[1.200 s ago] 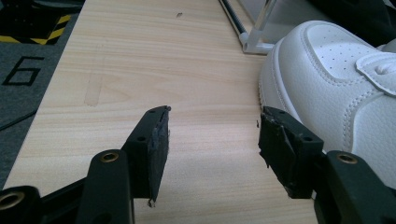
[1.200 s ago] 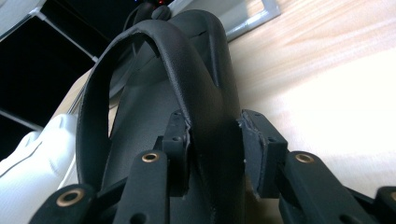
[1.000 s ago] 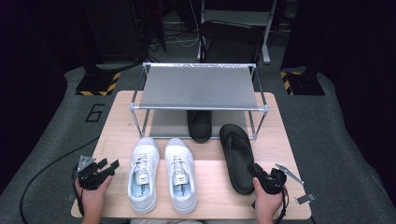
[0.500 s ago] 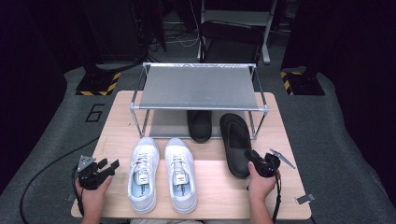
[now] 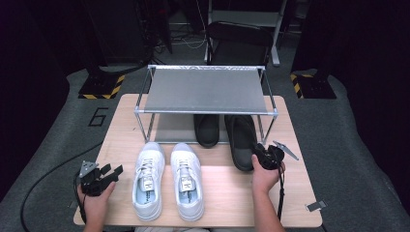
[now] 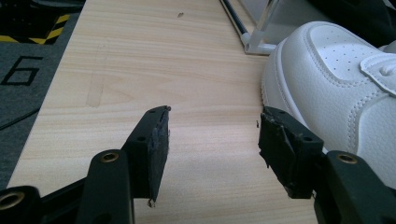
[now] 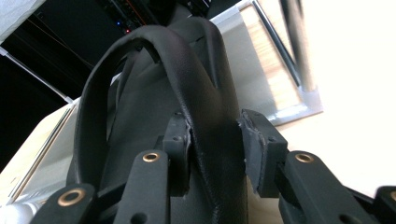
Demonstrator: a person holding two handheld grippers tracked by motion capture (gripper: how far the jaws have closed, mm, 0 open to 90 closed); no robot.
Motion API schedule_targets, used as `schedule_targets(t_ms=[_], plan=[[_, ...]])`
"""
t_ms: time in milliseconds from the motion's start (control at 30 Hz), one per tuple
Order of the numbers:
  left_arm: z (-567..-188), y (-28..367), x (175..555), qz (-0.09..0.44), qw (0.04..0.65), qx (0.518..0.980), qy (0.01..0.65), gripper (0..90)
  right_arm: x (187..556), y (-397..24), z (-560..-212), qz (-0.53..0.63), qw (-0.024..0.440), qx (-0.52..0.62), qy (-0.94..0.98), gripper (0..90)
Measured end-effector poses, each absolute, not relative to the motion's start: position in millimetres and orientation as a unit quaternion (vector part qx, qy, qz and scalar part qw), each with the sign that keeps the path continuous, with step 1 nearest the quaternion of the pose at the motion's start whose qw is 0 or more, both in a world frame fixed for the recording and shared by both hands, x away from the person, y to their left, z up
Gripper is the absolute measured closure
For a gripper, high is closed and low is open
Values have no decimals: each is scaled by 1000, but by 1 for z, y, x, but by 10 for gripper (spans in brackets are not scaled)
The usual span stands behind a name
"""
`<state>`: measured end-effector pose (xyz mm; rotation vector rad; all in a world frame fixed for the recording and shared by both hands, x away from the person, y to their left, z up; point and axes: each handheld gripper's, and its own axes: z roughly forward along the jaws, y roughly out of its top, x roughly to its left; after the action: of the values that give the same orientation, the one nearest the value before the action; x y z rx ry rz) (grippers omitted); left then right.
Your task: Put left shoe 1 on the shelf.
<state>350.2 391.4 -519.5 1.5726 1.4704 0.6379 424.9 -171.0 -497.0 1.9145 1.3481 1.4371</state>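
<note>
At the near edge of the table [image 5: 227,193], the person's left hand [image 5: 94,203] holds the left gripper [image 5: 109,175] low at the left side, its fingers [image 6: 154,140] spread wide apart with bare wood between them. In the left gripper view the toe of the left white sneaker [image 6: 341,79] sits just beside the right-hand finger.

A pair of white sneakers [image 5: 167,179] stands side by side in the middle of the table, toes pointing away from the person.

To the right, the right hand [image 5: 263,176] holds the right gripper [image 5: 263,153] at the near end of a black slide sandal [image 5: 241,140]. In the right gripper view its fingers [image 7: 180,144] are clenched on the sandal's raised edge [image 7: 205,116].

Farther back, the sandal's front lies under the metal shoe rack [image 5: 205,89], beside a second black sandal [image 5: 207,129] on the rack's lower level.
</note>
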Motion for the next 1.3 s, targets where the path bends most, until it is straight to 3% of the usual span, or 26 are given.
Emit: schedule_targets(t_ms=[1300], plan=[[-525,397,349,246,438,619,604,429,517,-141,-517,493,224,711,449,647]])
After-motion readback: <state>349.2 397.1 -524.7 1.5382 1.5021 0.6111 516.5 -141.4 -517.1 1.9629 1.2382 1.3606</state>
